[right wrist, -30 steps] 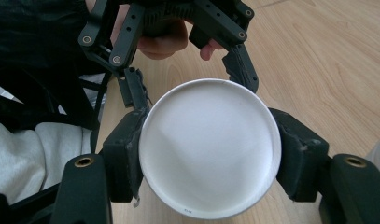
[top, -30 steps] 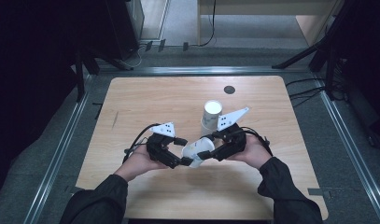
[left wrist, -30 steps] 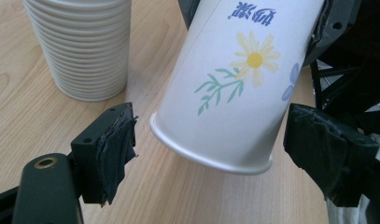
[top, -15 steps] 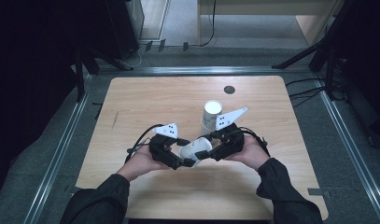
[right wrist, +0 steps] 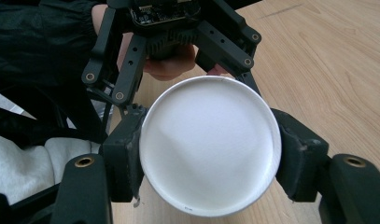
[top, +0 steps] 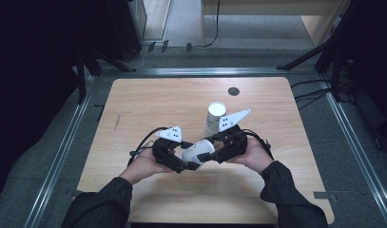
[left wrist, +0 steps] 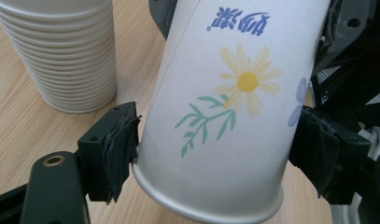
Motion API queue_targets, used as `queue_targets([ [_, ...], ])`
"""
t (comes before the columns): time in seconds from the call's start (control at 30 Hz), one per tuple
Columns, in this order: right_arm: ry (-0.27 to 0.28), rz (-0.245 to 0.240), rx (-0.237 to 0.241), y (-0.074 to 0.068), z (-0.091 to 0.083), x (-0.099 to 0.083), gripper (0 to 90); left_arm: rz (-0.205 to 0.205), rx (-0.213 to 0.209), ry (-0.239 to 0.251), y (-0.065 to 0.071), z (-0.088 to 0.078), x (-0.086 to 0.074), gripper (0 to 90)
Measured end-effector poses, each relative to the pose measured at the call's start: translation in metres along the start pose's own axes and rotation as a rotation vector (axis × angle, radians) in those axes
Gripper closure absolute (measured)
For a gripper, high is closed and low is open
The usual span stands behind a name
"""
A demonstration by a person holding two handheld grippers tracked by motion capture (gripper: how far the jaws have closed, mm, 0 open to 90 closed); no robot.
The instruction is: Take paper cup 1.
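High view takes in the wooden worktop, with a stack of paper cups standing upright past the middle and the person's two hands meeting just in front of it. Between them a single paper cup lies on its side, lifted off the worktop and held from both ends. The right claw is clamped on it; the left claw has just been closing, and its pads now sit against the cup wall. Judging by this, one cup is already free of the stack and is being passed or shared between the claws, while setting it down anywhere remains to do. Left gripper view gives what the overhead picture cannot: the flower print on the cup, the left pad touching the wall near the rim, and the ribbed rims of the stack beside it. Right gripper view looks straight at the cup's plain white base, hugged on both sides by the right pads, with the other claw's body behind it.
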State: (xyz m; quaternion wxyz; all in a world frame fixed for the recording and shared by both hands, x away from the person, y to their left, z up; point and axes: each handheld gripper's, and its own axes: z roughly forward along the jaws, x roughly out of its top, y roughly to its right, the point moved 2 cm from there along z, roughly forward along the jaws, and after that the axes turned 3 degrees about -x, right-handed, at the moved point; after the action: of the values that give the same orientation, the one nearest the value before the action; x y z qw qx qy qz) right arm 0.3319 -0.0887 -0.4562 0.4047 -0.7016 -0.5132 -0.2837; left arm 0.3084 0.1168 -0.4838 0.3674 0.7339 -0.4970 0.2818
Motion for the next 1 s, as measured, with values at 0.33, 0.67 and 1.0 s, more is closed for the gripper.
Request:
queue_targets([
  [0.33,-0.008,0.0,0.0,-0.0008,0.0016,0.0002,35.3,0.021,-0.003,-0.007,0.0013,0.0003,-0.0003,23.4],
  [0.67,-0.013,-0.007,-0.002,-0.0007,0.0025,-0.0001,35.0,0.044,0.011,-0.021,0.0032,0.0005,0.0,25.4],
  [1.0,-0.013,-0.007,-0.01,-0.0009,0.0013,0.0003,33.8,0.045,0.02,-0.019,0.0032,-0.0001,0.0006,26.6],
])
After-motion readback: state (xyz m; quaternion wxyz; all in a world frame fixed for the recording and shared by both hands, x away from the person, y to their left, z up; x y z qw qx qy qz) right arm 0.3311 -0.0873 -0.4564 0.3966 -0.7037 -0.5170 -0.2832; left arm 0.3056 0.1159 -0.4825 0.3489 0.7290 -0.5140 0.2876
